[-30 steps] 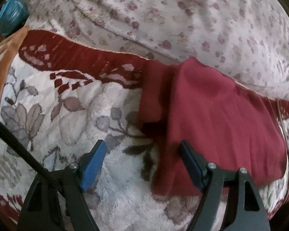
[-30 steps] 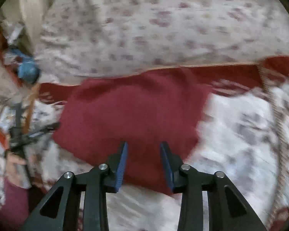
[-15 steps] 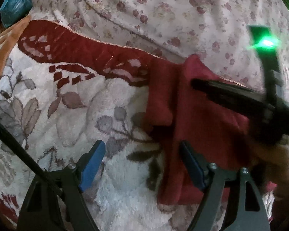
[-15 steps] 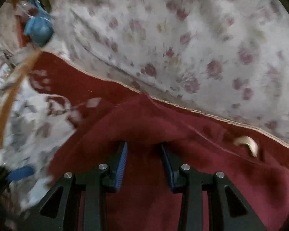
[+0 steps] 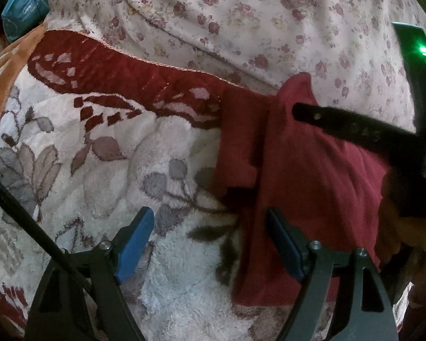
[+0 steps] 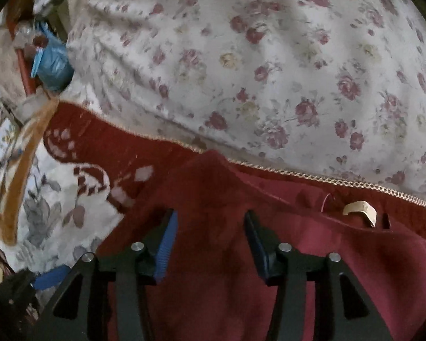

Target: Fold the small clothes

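While one red garment (image 5: 312, 176) lies flat, two grippers (left gripper (image 5: 210, 241) wide, right gripper (image 6: 210, 241) just widening) empty.

left gripper (image 5: 210, 245) wide open; right gripper (image 6: 210, 244) just opening, angled down.

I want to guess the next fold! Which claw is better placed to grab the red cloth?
Probably the right claw: it sits over the red cloth, jaws just opening. The left claw is open mostly over the blanket, at the cloth's edge.
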A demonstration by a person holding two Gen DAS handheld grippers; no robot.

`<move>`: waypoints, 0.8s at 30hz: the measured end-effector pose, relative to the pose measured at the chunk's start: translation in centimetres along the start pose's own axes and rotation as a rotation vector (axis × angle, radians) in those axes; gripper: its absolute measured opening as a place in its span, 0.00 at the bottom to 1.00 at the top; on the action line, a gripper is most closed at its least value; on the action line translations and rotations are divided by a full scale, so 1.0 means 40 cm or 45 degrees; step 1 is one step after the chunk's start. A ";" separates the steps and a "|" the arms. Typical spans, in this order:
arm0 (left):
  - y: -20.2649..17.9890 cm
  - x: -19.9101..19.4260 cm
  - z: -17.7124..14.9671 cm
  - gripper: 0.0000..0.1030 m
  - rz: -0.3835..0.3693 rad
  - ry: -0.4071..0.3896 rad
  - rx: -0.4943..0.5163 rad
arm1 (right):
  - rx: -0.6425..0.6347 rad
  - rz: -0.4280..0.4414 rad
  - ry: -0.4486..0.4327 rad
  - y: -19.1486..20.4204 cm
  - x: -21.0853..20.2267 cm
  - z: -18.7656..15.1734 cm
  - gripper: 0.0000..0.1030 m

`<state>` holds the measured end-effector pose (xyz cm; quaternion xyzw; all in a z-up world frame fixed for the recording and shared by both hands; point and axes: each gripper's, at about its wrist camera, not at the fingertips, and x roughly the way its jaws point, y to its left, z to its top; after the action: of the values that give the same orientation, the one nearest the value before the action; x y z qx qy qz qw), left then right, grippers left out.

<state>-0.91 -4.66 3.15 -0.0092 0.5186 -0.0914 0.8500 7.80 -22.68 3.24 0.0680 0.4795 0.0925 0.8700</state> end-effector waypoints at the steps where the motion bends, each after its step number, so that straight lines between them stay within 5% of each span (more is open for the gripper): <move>1: 0.001 0.000 0.000 0.79 -0.001 0.001 -0.002 | -0.001 0.002 0.013 0.002 0.007 0.001 0.52; 12: -0.003 0.010 0.006 0.81 0.002 0.007 -0.019 | 0.100 -0.020 0.045 -0.033 0.118 0.031 0.52; 19: -0.005 0.010 0.007 0.81 0.007 0.009 -0.016 | 0.131 0.034 0.019 -0.064 -0.004 -0.011 0.53; 24: -0.006 0.012 0.005 0.82 0.011 0.009 -0.024 | 0.125 -0.107 -0.020 -0.188 -0.136 -0.091 0.53</move>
<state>-0.56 -4.99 2.85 -0.0147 0.5226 -0.0827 0.8484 2.58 -31.14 4.22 0.0911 0.4792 0.0318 0.8724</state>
